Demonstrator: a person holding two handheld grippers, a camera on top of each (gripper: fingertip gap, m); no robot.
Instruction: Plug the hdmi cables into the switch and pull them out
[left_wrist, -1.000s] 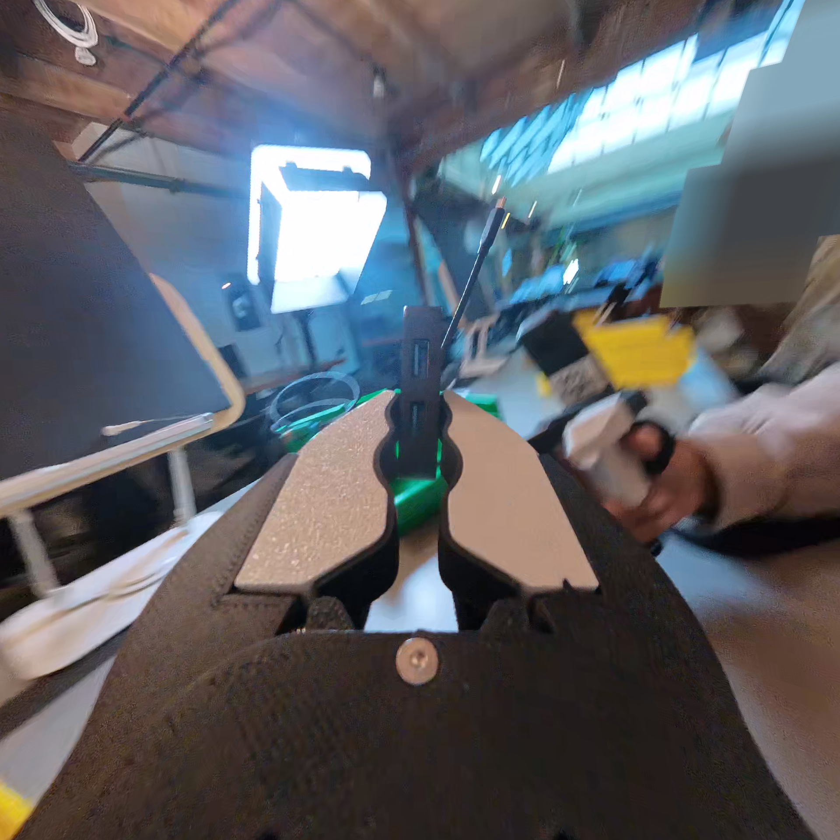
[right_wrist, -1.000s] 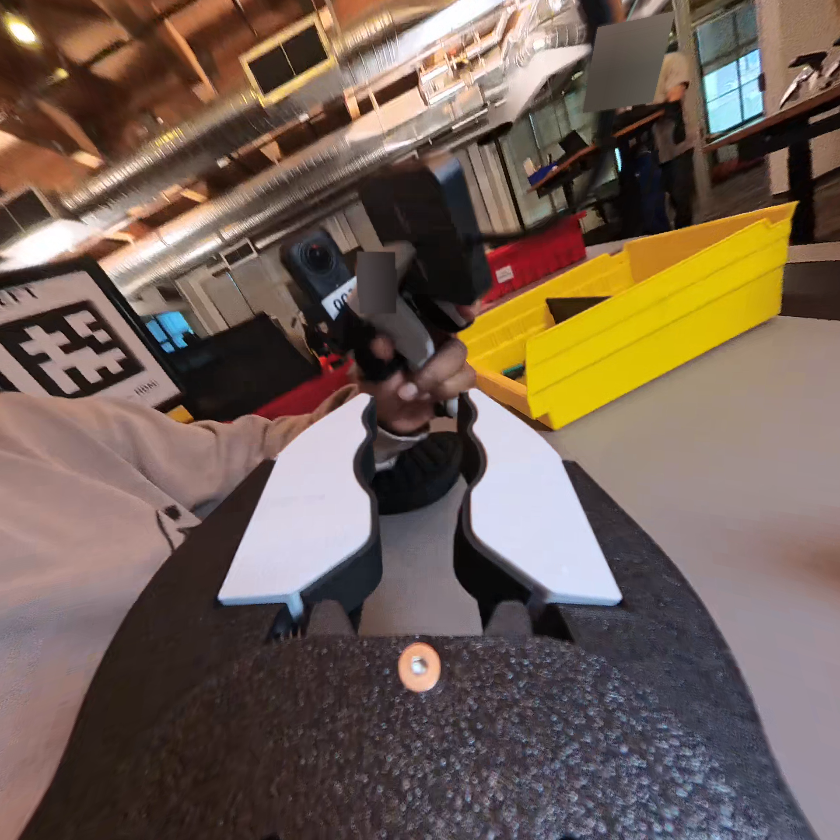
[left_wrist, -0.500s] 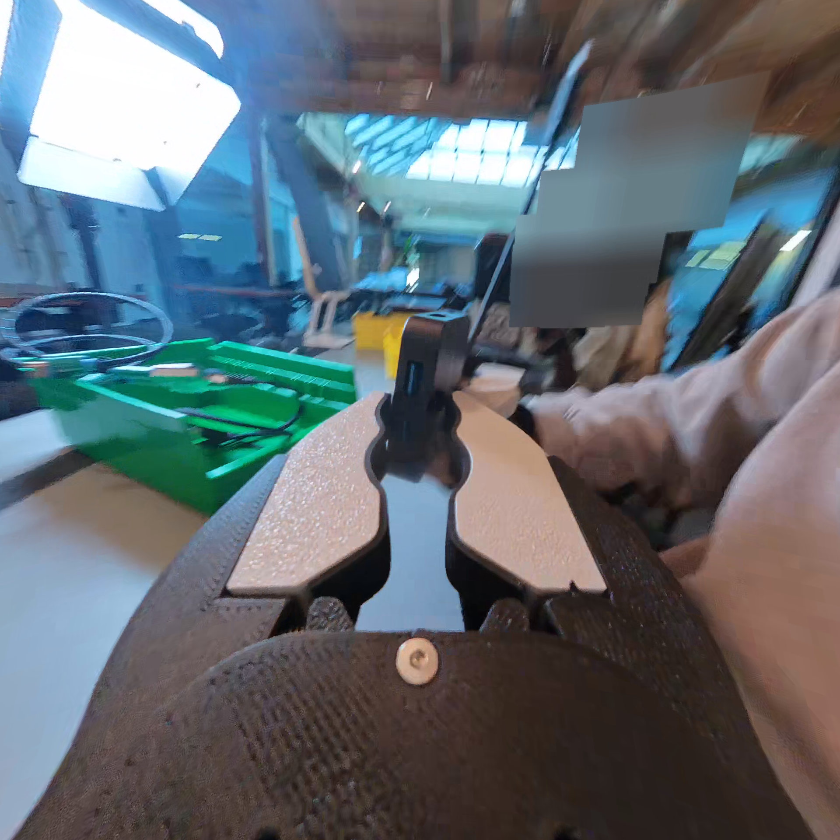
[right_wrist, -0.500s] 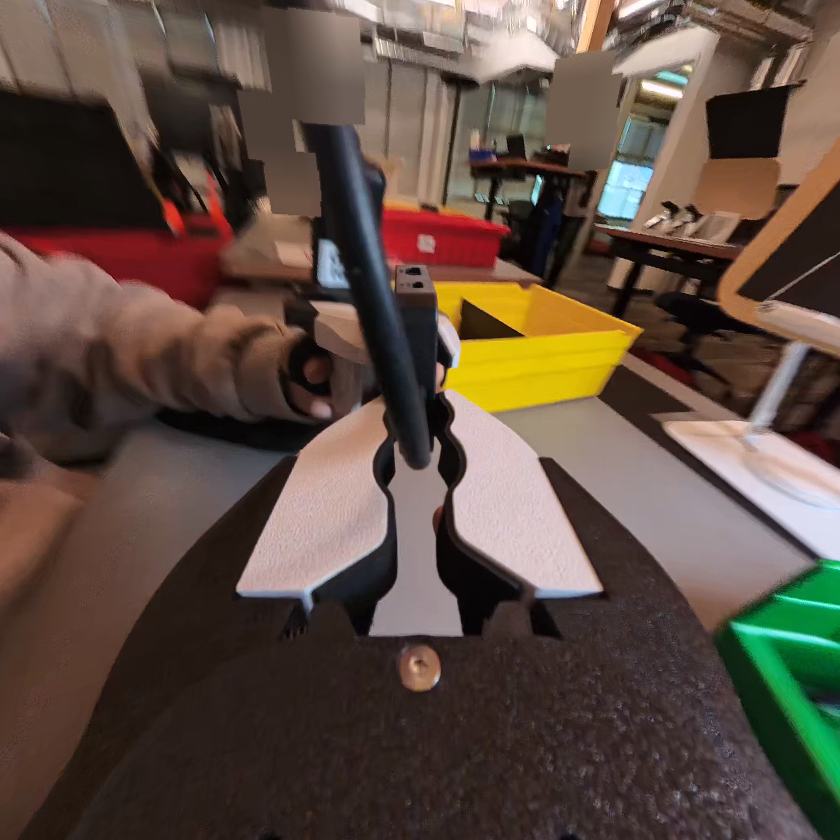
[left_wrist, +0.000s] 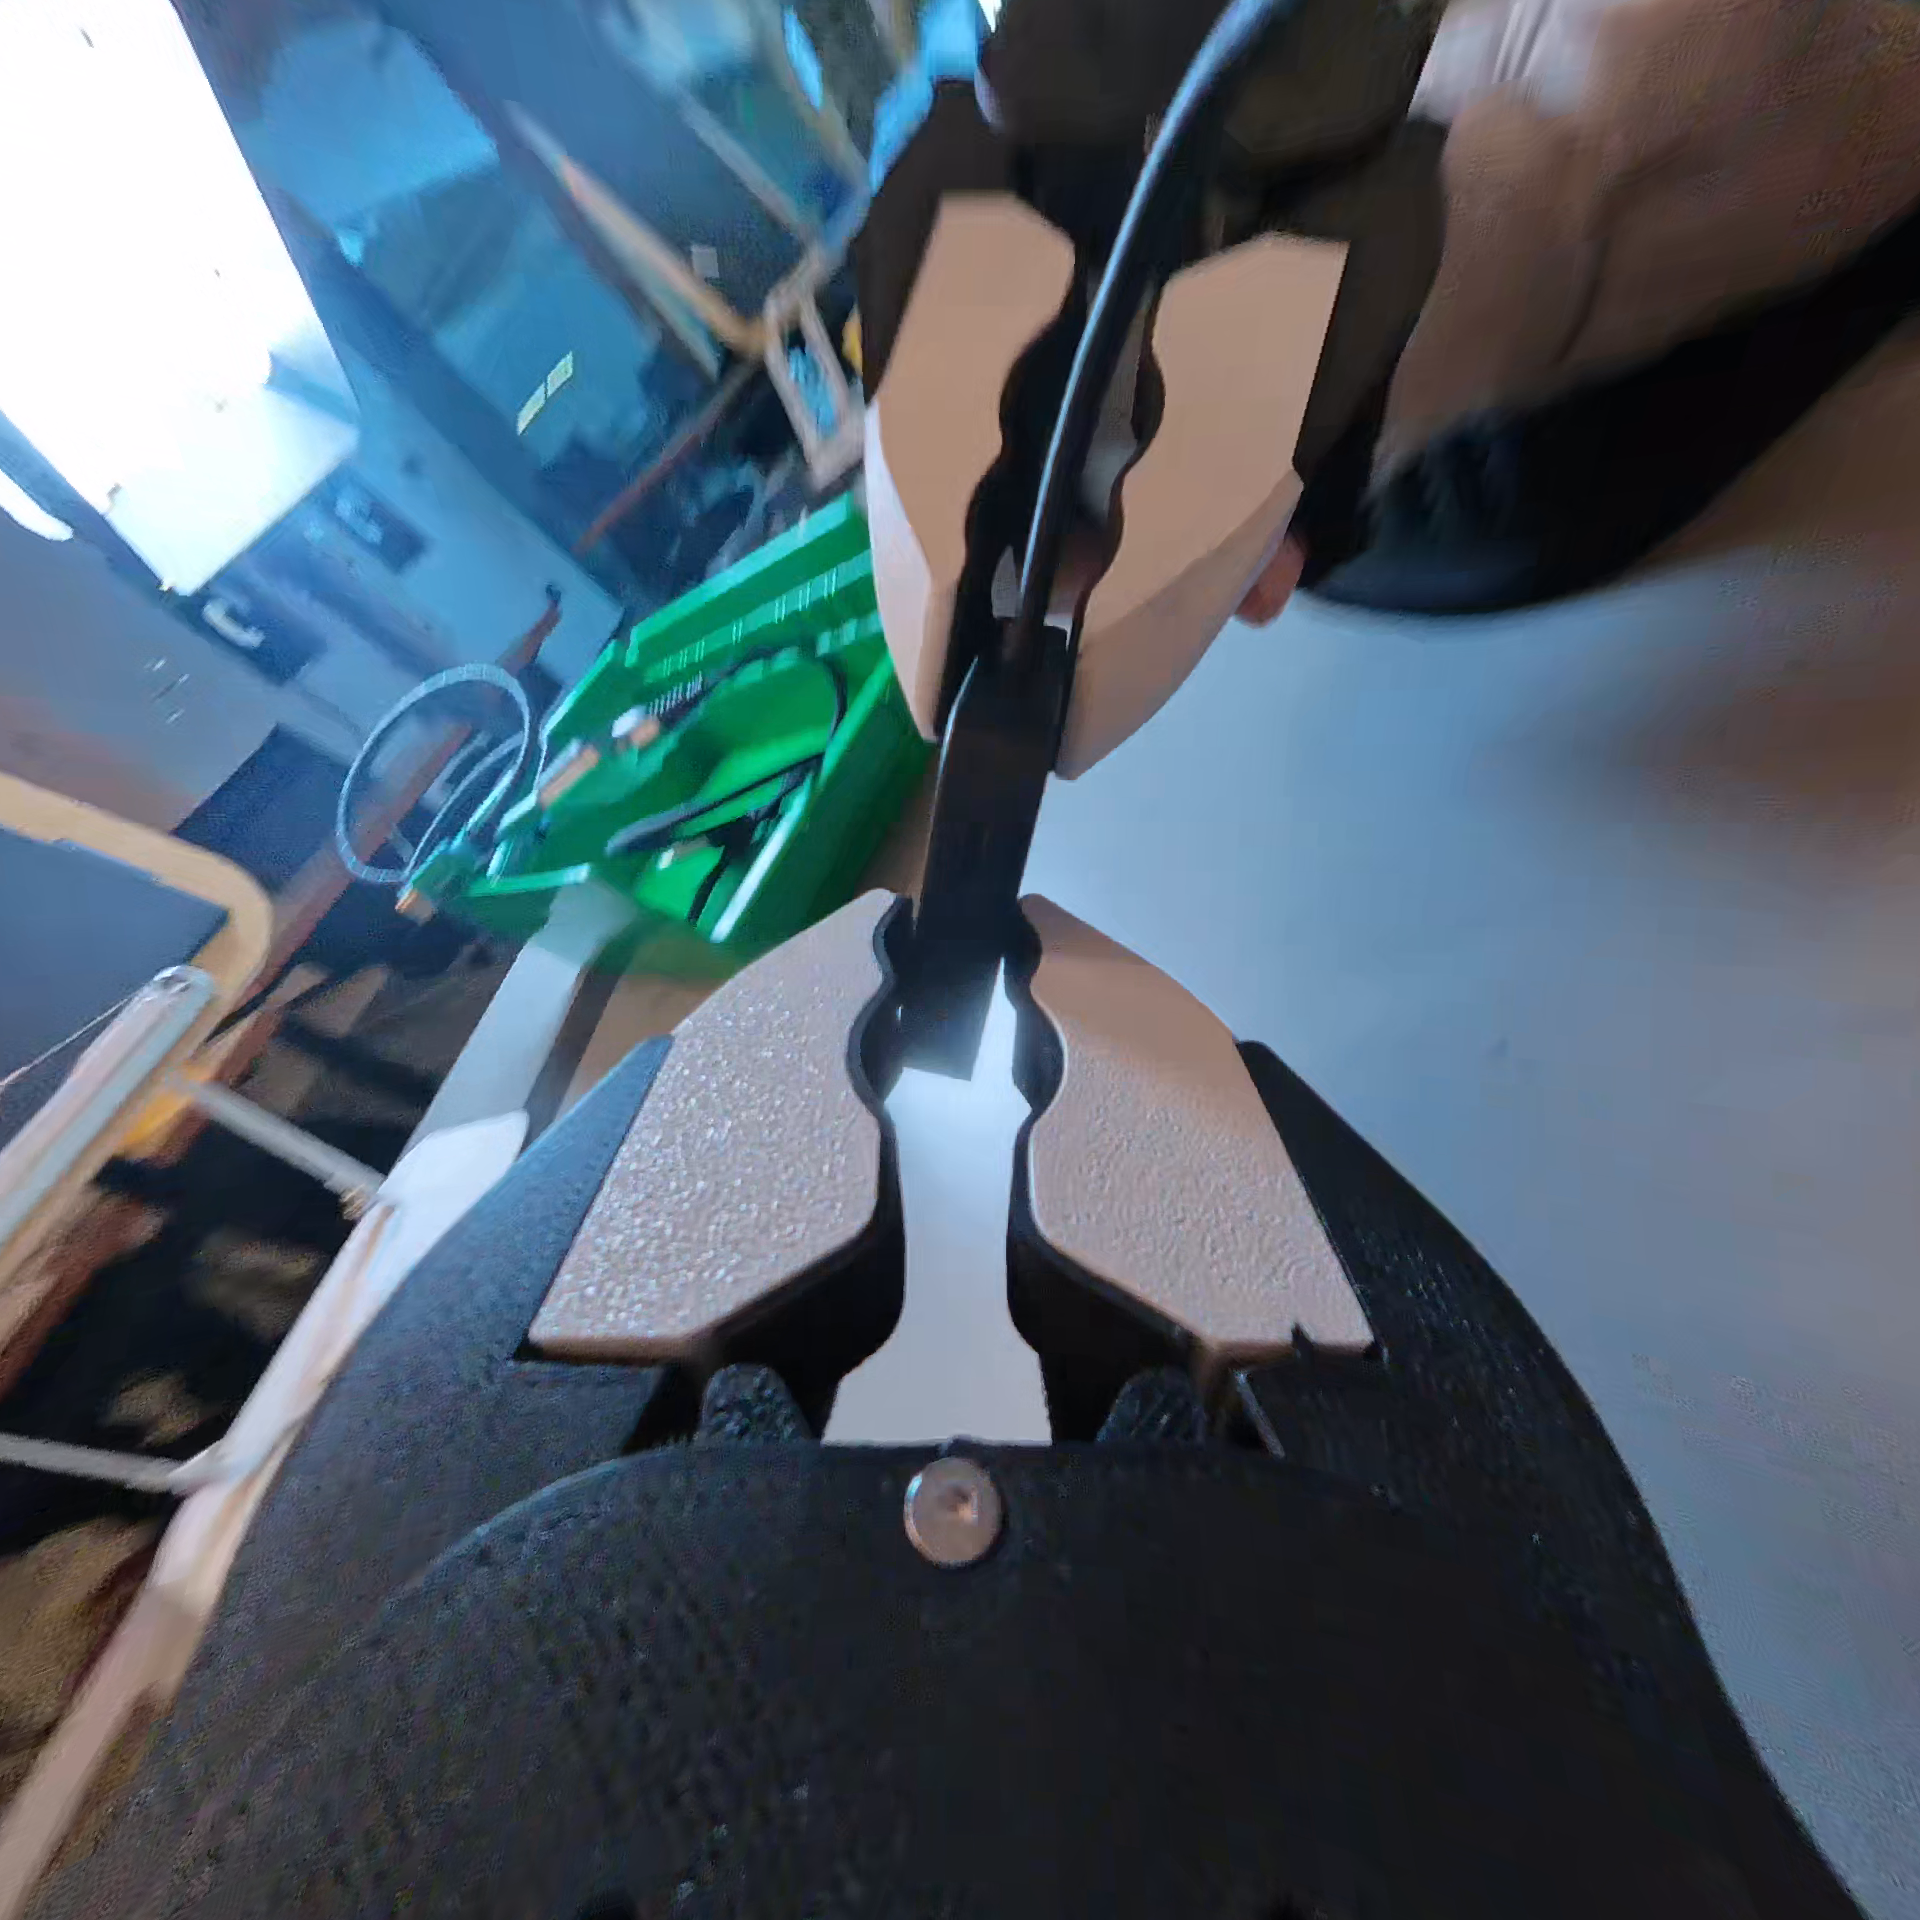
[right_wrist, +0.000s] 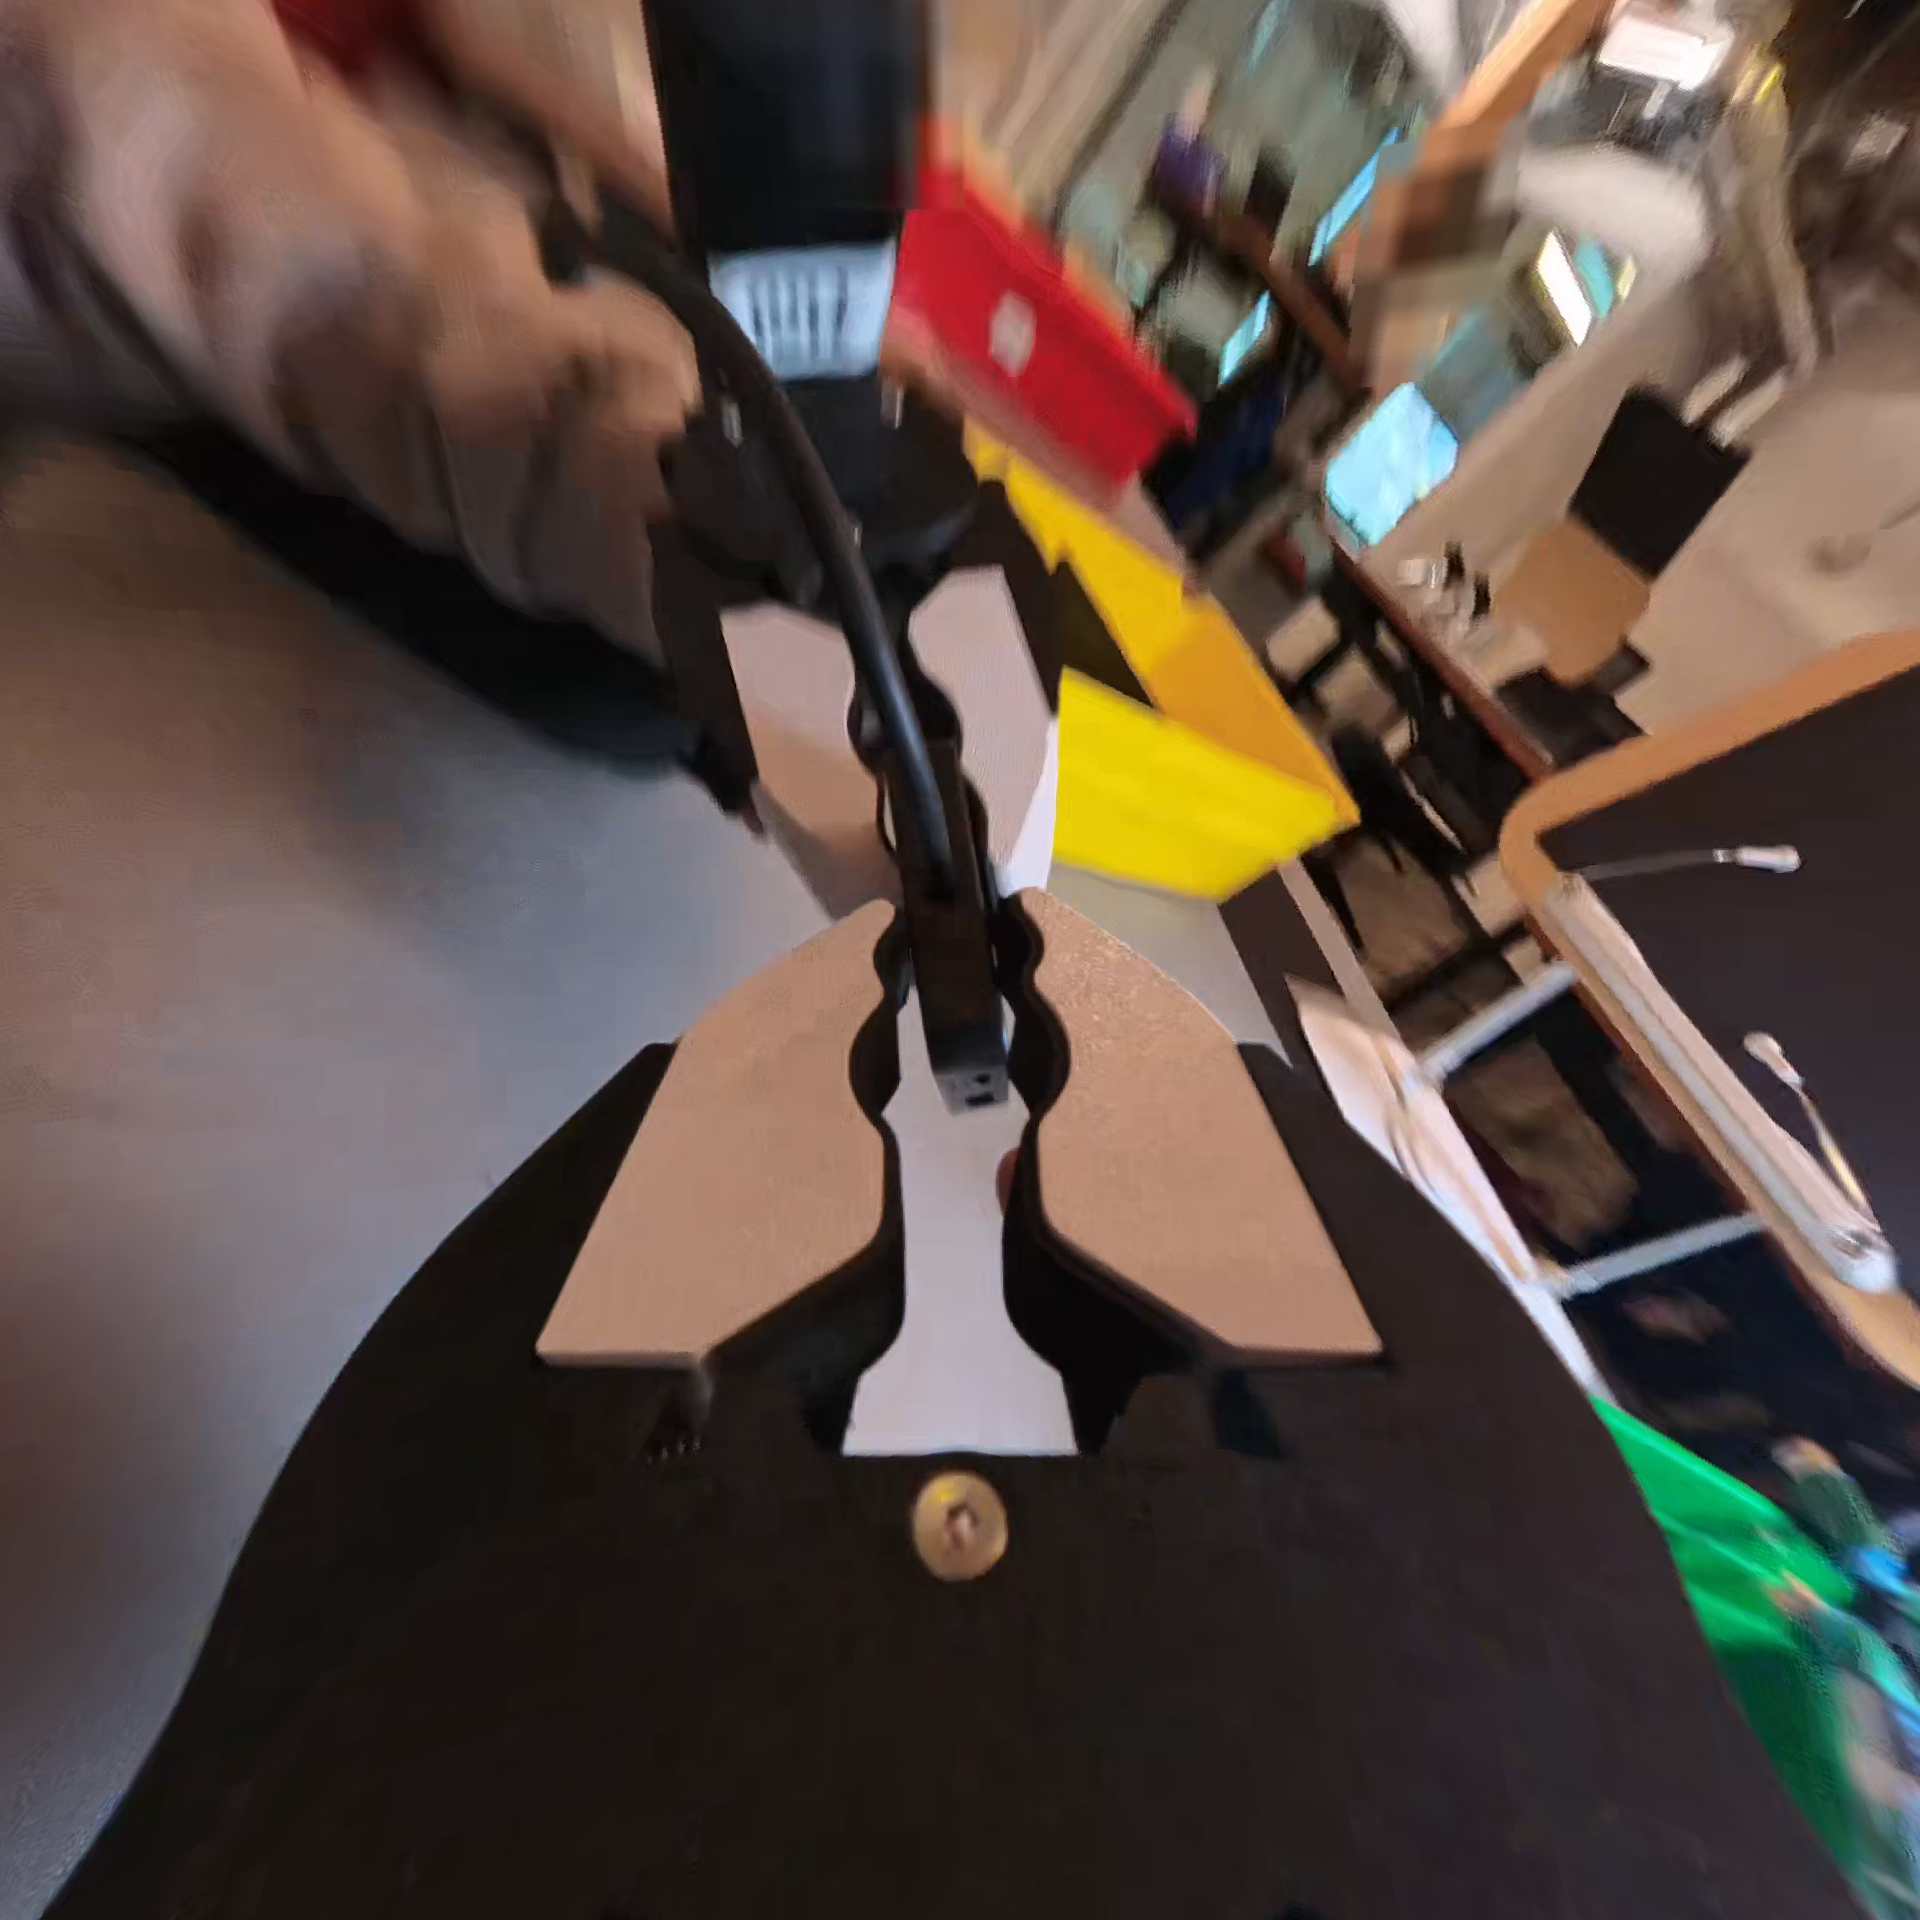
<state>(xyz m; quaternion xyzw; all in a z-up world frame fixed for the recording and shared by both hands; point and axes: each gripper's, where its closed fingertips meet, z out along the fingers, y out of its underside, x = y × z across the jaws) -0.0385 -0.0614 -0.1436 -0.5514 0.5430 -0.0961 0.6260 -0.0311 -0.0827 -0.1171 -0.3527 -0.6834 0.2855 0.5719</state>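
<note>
**Left wrist view.** Left gripper (left_wrist: 956, 914) clenched on the near end of a slim black box-shaped HDMI switch (left_wrist: 961, 831), held aloft over a grey tabletop (left_wrist: 1507, 935) at 3 o'clock. At 12 o'clock, right gripper (left_wrist: 1003, 743) nipped round a black HDMI plug (left_wrist: 1039, 655) at the switch's far end, with a thin black cable (left_wrist: 1101, 312) arcing away toward 1 o'clock. Green plastic bin (left_wrist: 748, 613) of loose leads at 10 o'clock. Heavy blur, so no telling how deep the plug sits. Likeliest hazard: pulling off-axis, levering the plug sideways in its port and jamming or bending it. Probable cause: two hand-held tools not lined up.

**Right wrist view.** Same black body between the right gripper's pads, near end with small sockets pointing to 6 o'clock, cable climbing to 11 o'clock. Grasp apparently tight, though smeared. Yellow plastic bin (right_wrist: 1174, 800) at 2 o'clock. Further risks: switch twisting out of the narrow left pinch under the tug; pads sliding from plug onto cable and straining the joint.
</note>
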